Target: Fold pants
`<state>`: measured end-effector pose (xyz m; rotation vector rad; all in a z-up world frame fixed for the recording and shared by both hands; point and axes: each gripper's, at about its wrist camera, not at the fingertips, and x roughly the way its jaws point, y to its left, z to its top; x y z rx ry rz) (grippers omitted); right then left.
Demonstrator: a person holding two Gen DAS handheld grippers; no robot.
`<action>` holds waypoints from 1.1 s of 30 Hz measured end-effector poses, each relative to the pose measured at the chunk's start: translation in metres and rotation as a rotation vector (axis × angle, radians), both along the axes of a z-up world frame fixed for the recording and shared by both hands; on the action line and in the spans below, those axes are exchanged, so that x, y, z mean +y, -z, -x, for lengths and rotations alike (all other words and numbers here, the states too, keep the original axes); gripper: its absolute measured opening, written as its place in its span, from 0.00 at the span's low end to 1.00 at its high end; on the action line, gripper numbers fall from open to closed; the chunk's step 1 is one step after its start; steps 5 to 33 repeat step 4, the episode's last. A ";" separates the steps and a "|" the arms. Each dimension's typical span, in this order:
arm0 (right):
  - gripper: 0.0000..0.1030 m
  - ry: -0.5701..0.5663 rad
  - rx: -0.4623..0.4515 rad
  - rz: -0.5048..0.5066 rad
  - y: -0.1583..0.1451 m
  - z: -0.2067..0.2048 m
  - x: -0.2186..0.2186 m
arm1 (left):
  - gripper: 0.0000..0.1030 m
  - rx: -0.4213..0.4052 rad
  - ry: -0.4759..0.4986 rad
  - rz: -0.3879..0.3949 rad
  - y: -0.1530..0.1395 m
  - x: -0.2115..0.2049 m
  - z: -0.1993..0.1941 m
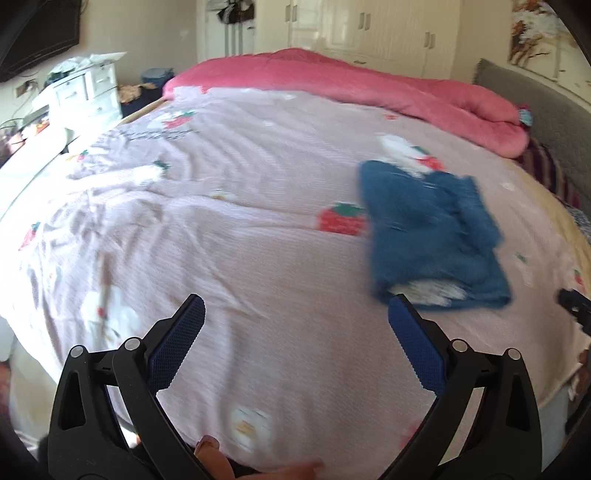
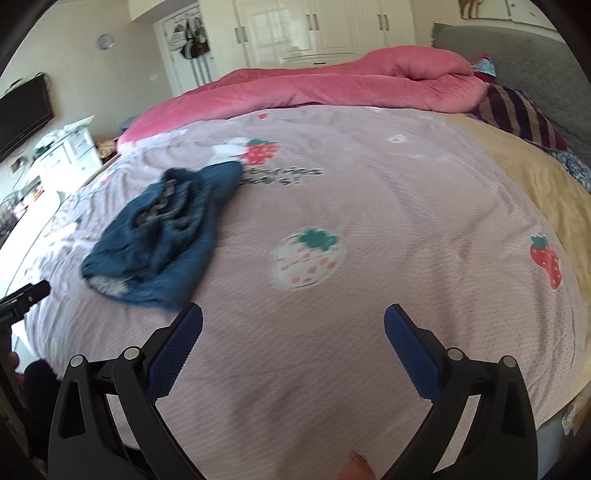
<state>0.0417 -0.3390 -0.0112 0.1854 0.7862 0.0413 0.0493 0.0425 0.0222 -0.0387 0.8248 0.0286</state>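
Note:
A pair of blue fleece pants (image 1: 432, 236) lies bunched and roughly folded on the pink strawberry-print bedspread (image 1: 229, 221). In the right wrist view the pants (image 2: 166, 236) lie left of centre, with their pale lining showing at the near edge. My left gripper (image 1: 295, 317) hovers open over the bedspread, nothing between its blue pads; the pants lie just beyond its right fingertip. My right gripper (image 2: 293, 321) is open too, empty, with the pants just beyond its left fingertip. Each gripper's tip pokes into the other's view: the right gripper (image 1: 574, 301) and the left gripper (image 2: 26, 295).
A rolled pink quilt (image 1: 369, 88) runs along the far side of the bed, up to a grey headboard (image 2: 517, 62). A striped pillow (image 2: 517, 114) lies at the head. A white drawer unit (image 1: 81, 92) stands left of the bed, wardrobes (image 2: 314, 29) behind.

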 end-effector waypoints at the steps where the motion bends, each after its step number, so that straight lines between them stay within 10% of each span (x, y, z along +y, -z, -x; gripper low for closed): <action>1: 0.95 0.039 0.012 0.009 0.003 -0.008 -0.014 | 0.91 0.022 -0.032 -0.002 0.003 0.018 -0.015; 33: 0.95 0.143 0.044 0.047 0.011 -0.031 -0.053 | 0.91 0.029 -0.113 -0.016 0.009 0.057 -0.047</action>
